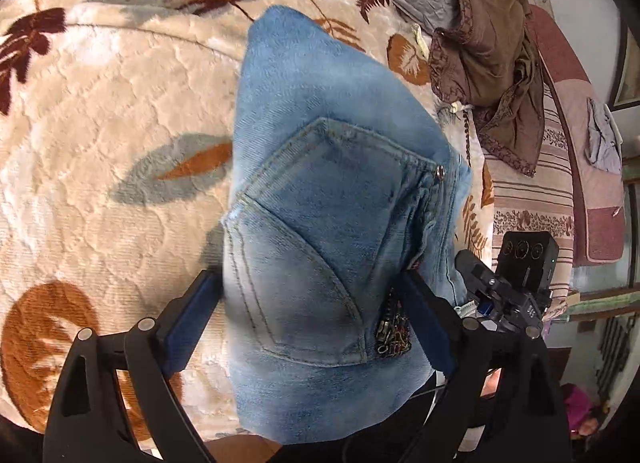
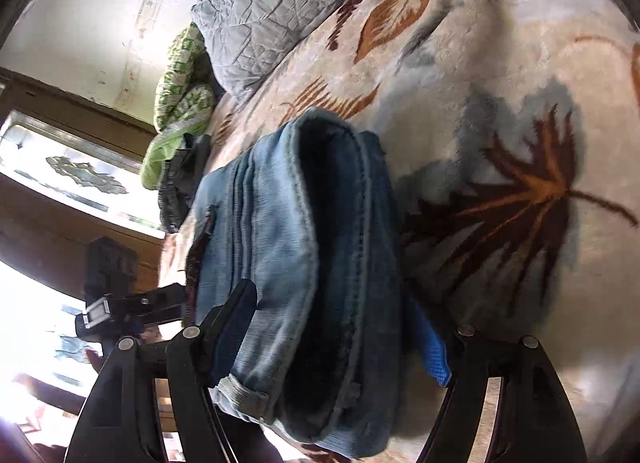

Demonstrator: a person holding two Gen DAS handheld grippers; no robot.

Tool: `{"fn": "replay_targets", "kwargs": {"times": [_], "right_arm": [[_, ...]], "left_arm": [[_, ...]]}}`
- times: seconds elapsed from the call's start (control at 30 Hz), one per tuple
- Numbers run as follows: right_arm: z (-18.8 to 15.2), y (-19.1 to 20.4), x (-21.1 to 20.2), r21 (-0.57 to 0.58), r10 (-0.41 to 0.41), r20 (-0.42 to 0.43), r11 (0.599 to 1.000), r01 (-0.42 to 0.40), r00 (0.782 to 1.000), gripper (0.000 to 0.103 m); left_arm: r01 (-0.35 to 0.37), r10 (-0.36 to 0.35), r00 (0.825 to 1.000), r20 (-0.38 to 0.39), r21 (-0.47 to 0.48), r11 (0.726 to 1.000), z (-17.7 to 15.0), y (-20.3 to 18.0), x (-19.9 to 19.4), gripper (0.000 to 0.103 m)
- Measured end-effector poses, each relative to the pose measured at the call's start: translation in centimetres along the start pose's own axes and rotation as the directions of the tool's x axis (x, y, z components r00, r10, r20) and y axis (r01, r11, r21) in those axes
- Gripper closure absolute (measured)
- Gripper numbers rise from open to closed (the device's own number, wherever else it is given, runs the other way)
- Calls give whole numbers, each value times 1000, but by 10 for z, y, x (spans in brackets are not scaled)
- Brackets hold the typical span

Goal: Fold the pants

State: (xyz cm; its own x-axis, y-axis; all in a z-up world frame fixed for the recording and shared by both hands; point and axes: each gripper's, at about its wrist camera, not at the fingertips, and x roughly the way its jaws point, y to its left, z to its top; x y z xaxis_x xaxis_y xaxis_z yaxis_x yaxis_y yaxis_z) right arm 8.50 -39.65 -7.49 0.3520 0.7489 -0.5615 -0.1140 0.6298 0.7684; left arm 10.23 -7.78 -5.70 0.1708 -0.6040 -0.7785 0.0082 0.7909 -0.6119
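Folded light-blue jeans [image 1: 320, 151] lie on the leaf-patterned blanket [image 1: 100, 123], back pocket facing up. My left gripper [image 1: 310, 279] straddles the near end of the bundle, jaws wide, and the blue pads [image 1: 188, 327] flank the denim without squeezing it. In the right wrist view the jeans [image 2: 280, 231] show their stacked layers and a dark folded opening. My right gripper [image 2: 328, 303] stands open around that end, one finger [image 2: 236, 311] over the denim, the other pad [image 2: 434, 359] beside it. The right gripper's body [image 1: 516, 283] shows at the jeans' right side.
A brown garment [image 1: 492, 63] and a grey quilted pillow [image 2: 272, 7] lie at the blanket's far side. A green patterned quilt [image 2: 180, 103] and dark clothing [image 2: 180, 187] sit near the wall. The bed edge with striped cloth [image 1: 532, 191] runs along the right.
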Motion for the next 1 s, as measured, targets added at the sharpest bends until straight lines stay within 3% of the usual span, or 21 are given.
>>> {"fn": "replay_targets", "kwargs": {"times": [0.07,0.1,0.13,0.2,0.23,0.33,0.37,0.43,0.67,0.77,0.83,0.9,0.93,1.0], "right_arm": [[-1,5,1,-20,99,-15,995,-99,995,19],[-1,6,2,-48,81,-12,995,-82,997,17],[-1,7,7,-80,-3,-17,997,2,1000,18],[-4,14,15,-135,-128,-25,983,124,991,42],[-5,23,14,-165,-147,-16,976,143,989,50],[-8,52,5,-245,-180,17,953,179,983,69],[-7,61,2,-251,-167,26,953,168,986,73],[-3,83,0,-291,-172,48,940,178,984,75],[34,142,24,-338,-62,97,937,92,993,75],[55,146,62,-340,-72,99,935,102,993,75],[63,136,96,-360,-144,78,919,162,987,73],[66,114,134,-341,-270,24,903,261,963,67],[65,104,146,-329,-310,10,897,296,951,56],[64,96,140,-288,-262,26,922,258,965,55]], "left_arm": [[3,-4,1000,17,61,998,-4,-11,2,0],[-16,15,1000,21,87,996,-4,-16,6,0],[-38,35,999,32,107,994,-5,-20,10,0],[-61,52,996,66,129,990,-8,-25,11,0],[-70,59,995,82,135,988,-10,-27,9,4],[-86,65,991,118,176,981,-15,-33,-7,33],[-77,52,990,131,191,979,-14,-37,-14,44],[-62,28,986,163,206,977,-11,-42,-31,49],[-91,24,940,341,180,979,28,-26,-102,46],[-184,115,926,360,163,969,51,-8,-95,38],[-300,239,911,336,143,943,64,10,-71,32],[-359,326,917,230,119,926,77,36,-37,23],[-326,303,933,197,102,940,76,48,-31,16],[-266,244,943,227,74,961,73,56,-40,12]]}}
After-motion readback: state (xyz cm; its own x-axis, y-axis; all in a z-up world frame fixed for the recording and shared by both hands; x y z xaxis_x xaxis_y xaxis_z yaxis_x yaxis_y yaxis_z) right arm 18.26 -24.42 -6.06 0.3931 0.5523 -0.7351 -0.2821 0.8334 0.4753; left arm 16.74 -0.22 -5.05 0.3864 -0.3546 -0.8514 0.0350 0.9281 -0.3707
